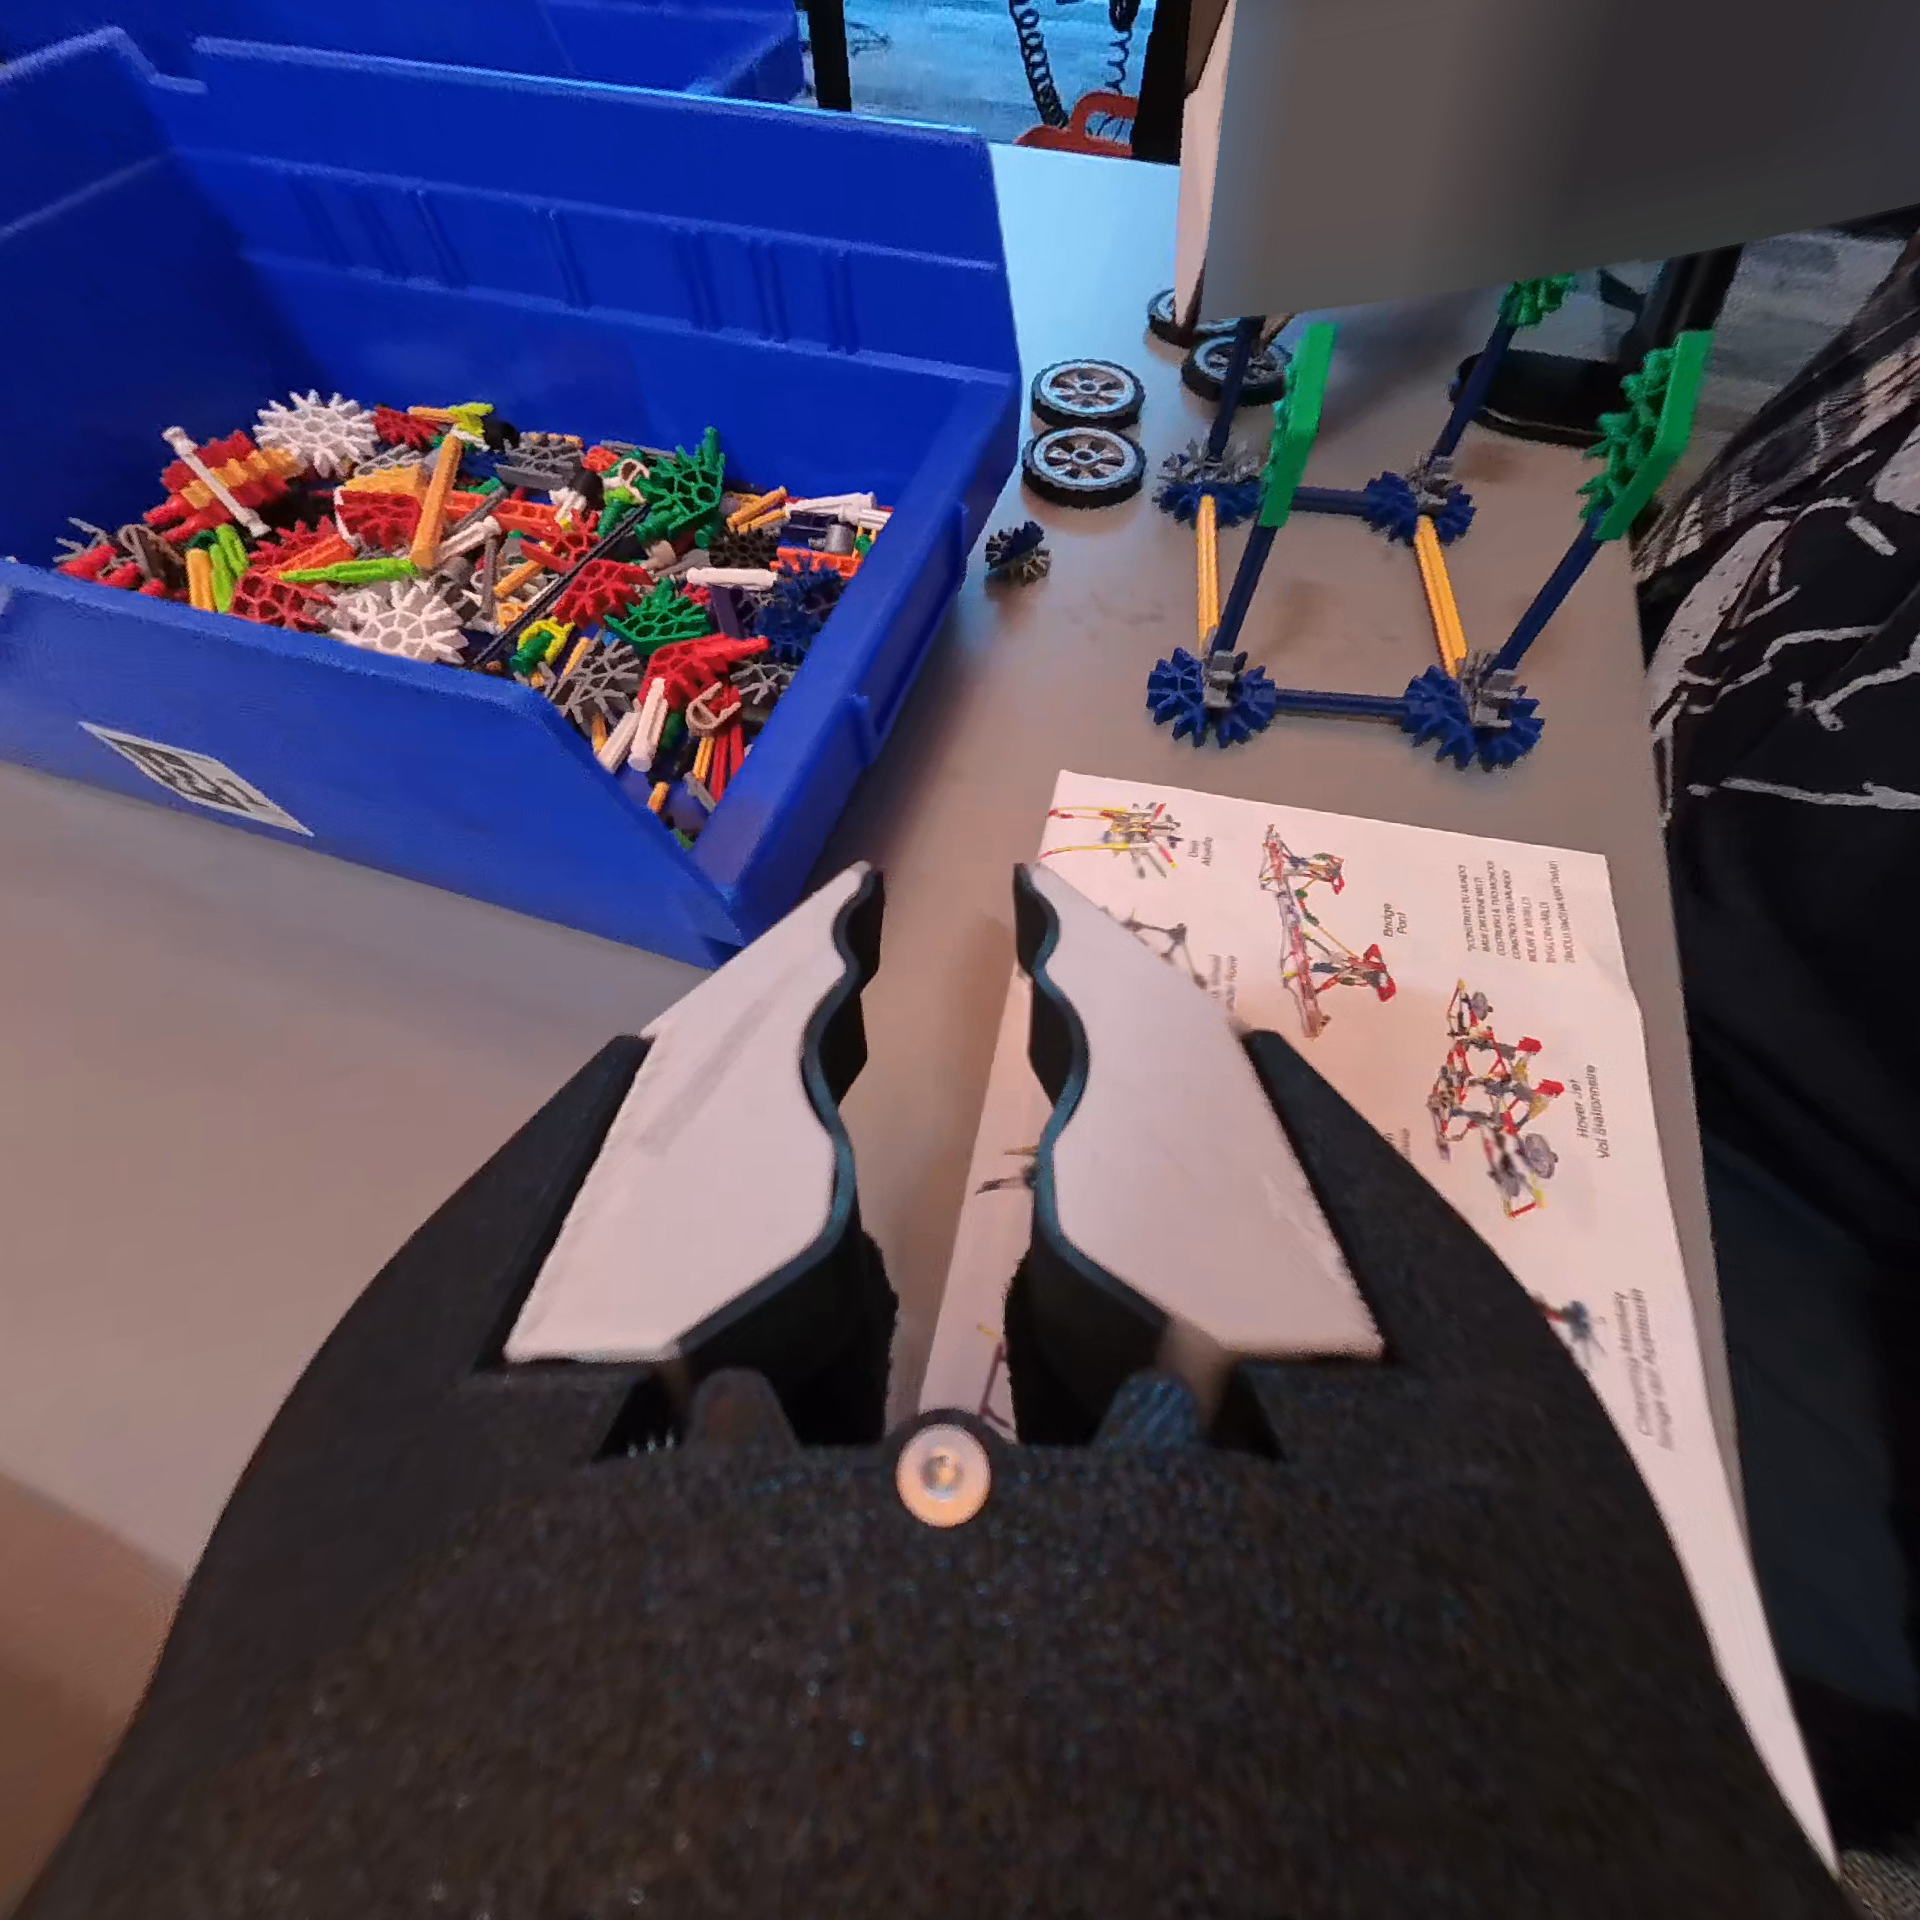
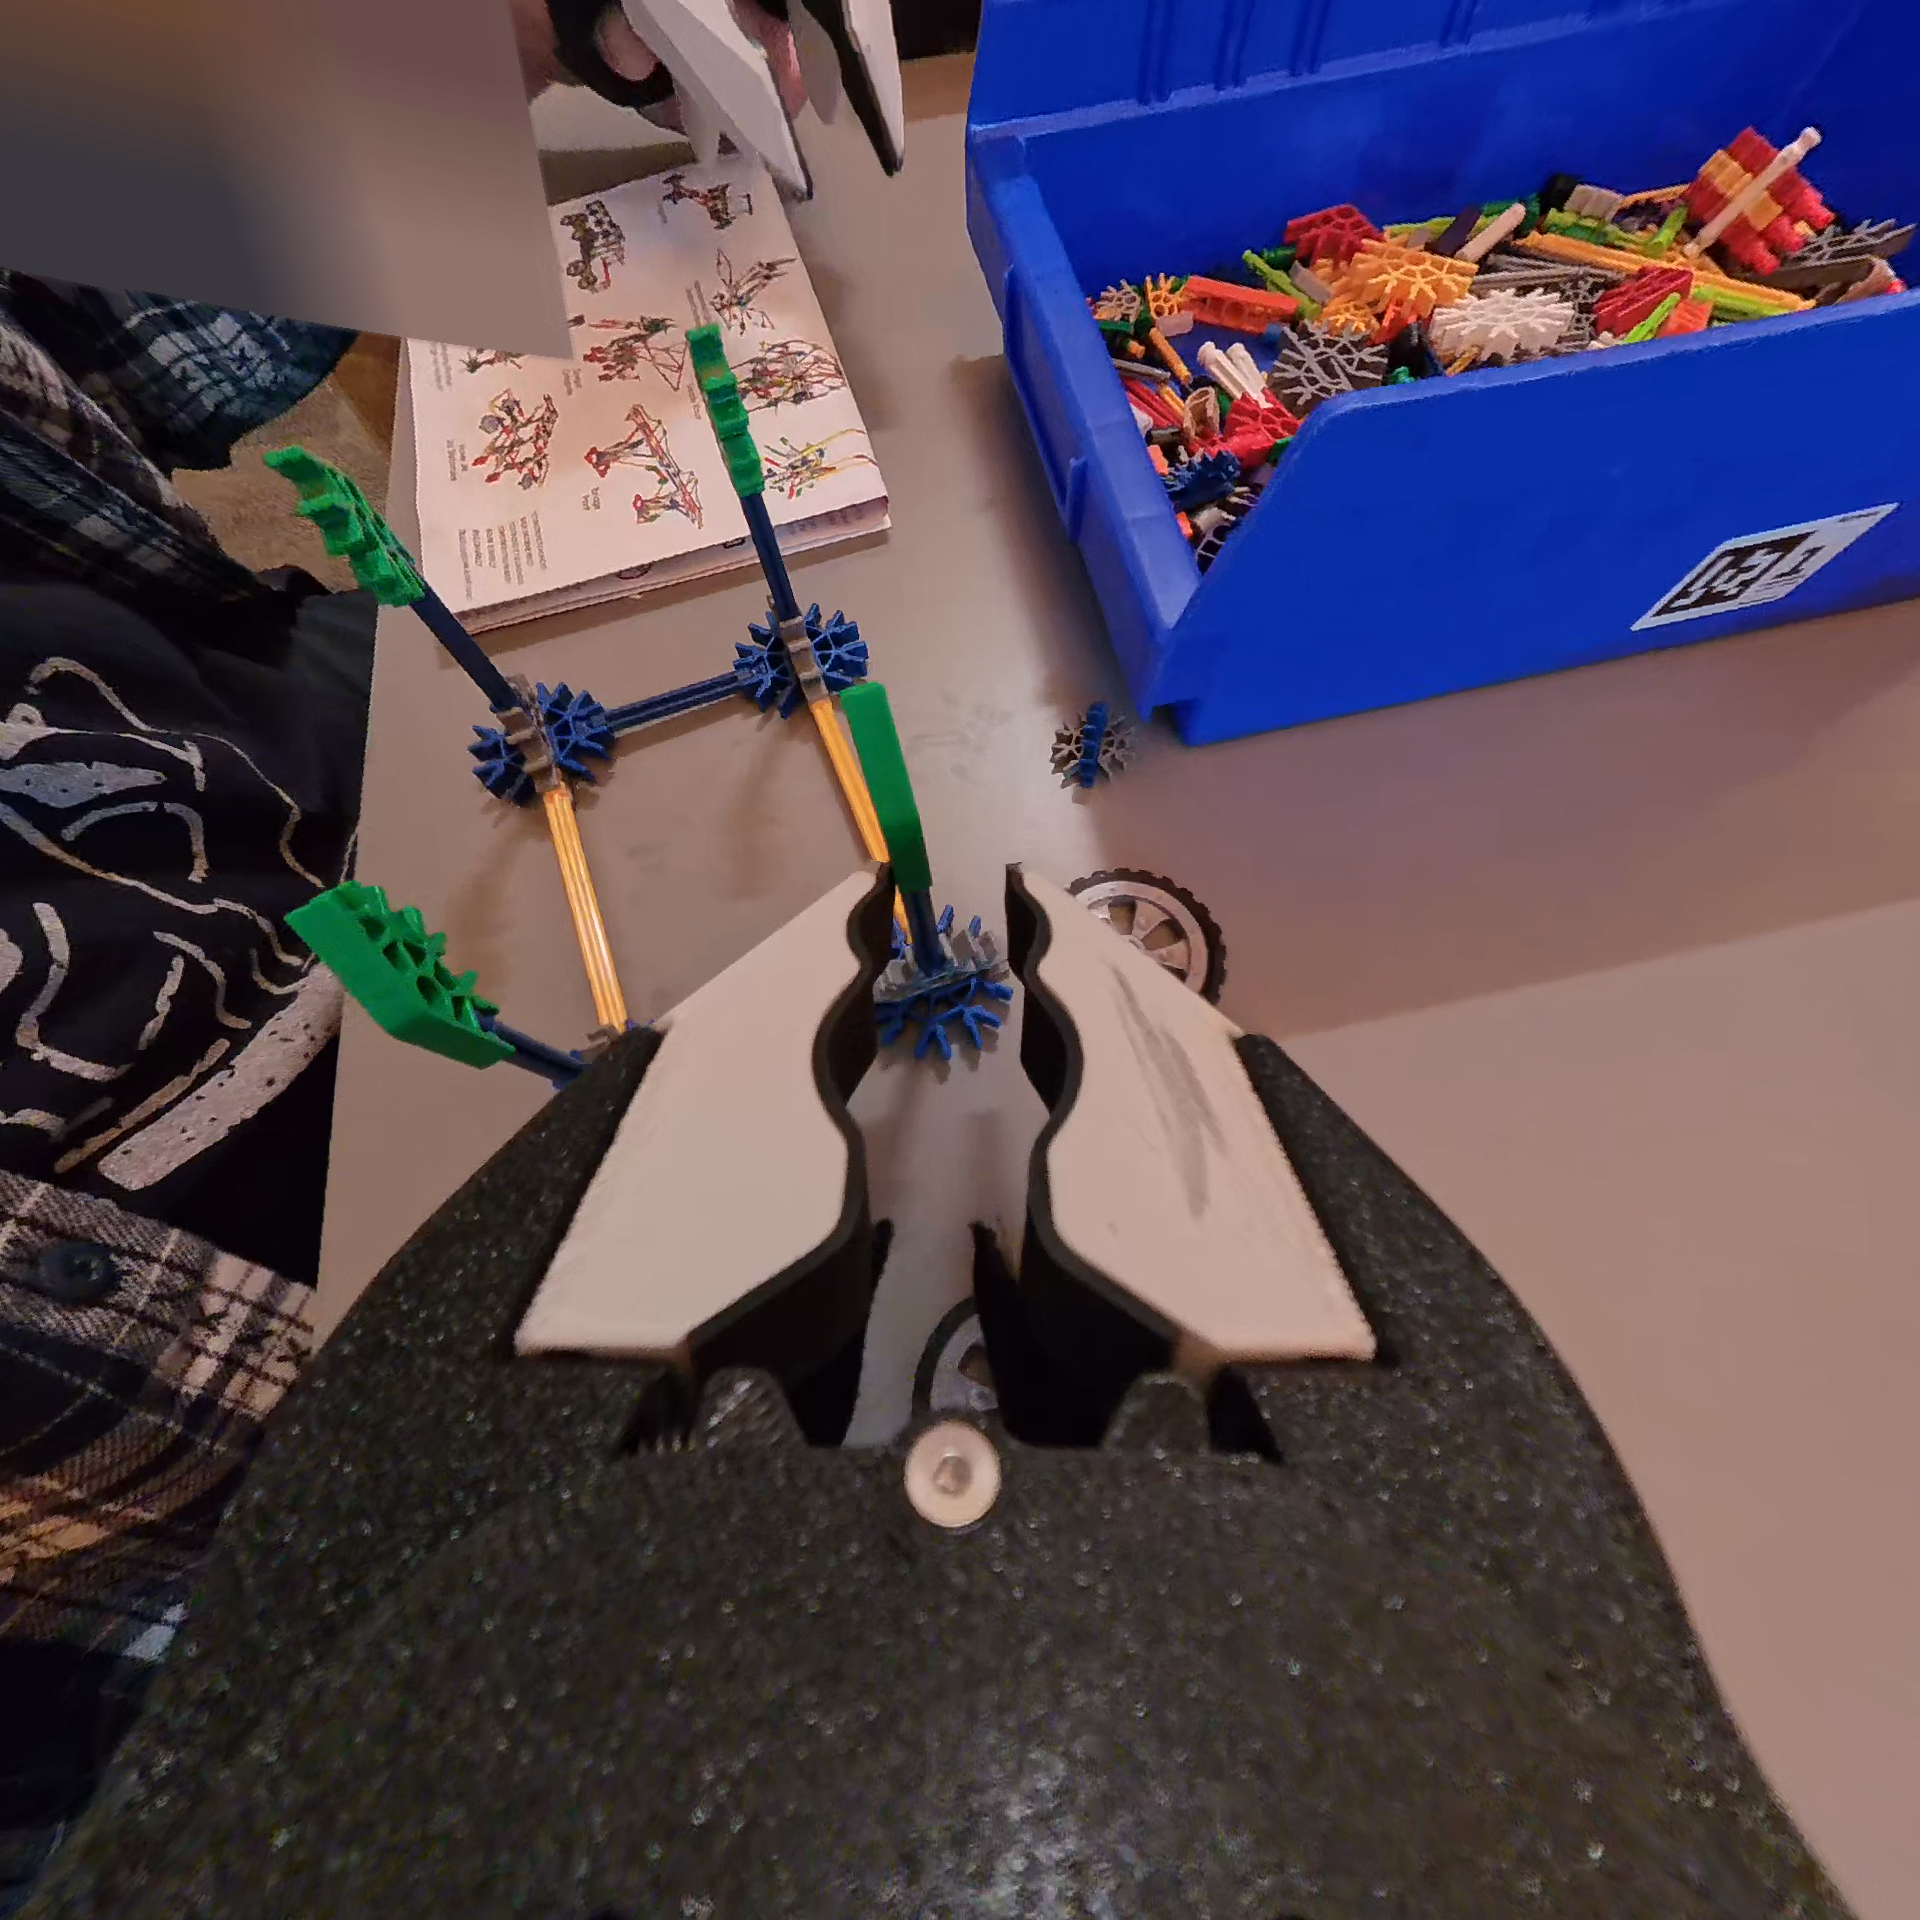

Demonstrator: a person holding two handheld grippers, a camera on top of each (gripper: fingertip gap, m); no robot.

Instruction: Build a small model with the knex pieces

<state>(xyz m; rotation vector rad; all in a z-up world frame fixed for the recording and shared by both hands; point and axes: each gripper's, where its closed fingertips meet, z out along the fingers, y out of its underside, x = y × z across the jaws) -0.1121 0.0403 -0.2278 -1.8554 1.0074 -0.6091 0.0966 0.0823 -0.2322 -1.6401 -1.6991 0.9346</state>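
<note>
From my remote seat I counted two blue bins (image 1: 499, 436), one behind the other, though only the nearer bin's contents showed: a heap of small construction pieces (image 1: 488, 561) too many to number. One instruction booklet (image 1: 1403, 997) lay on the table (image 1: 260, 1091). One rod-and-connector frame (image 1: 1340, 603) stood there, with four green end pieces (image 2: 390, 977), two yellow rods (image 2: 582, 894) and four blue corner connectors (image 2: 540, 740). One loose blue-and-grey connector (image 2: 1091, 743) sat apart. I made out four wheels (image 1: 1086, 421), perhaps, two being half hidden.
</note>
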